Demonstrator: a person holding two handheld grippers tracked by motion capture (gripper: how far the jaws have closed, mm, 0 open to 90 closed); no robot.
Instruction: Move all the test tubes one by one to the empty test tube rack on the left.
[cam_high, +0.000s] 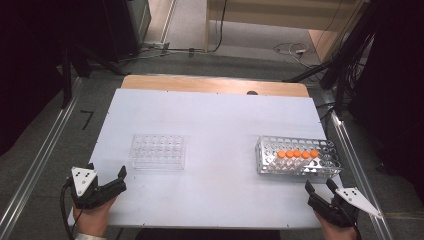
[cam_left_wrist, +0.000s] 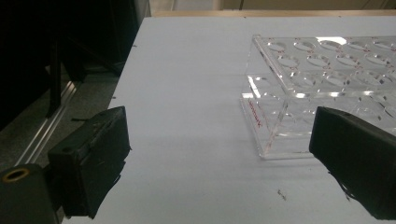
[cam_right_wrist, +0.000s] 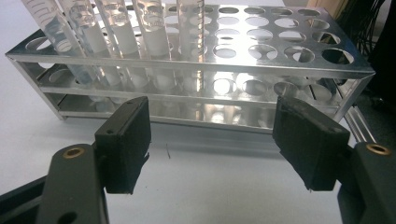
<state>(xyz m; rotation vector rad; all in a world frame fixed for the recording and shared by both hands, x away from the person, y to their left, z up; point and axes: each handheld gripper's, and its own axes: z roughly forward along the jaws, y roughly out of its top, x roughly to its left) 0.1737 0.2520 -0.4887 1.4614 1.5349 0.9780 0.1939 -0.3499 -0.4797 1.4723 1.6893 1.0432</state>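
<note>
Two hand-held grippers sit at the near edge of our desk (cam_high: 210, 115), both with jaws spread wide and holding nothing. Our left hand-held gripper (cam_high: 106, 182) has a clear plastic rack (cam_high: 158, 151) just ahead of it and slightly to its right, its holes empty. Our right hand-held gripper (cam_high: 320, 187) points at a metal rack (cam_high: 297, 159) directly in front of it; five orange-capped tubes (cam_high: 297, 154) stand in a row in that rack, ahead and left of the jaws.
</note>
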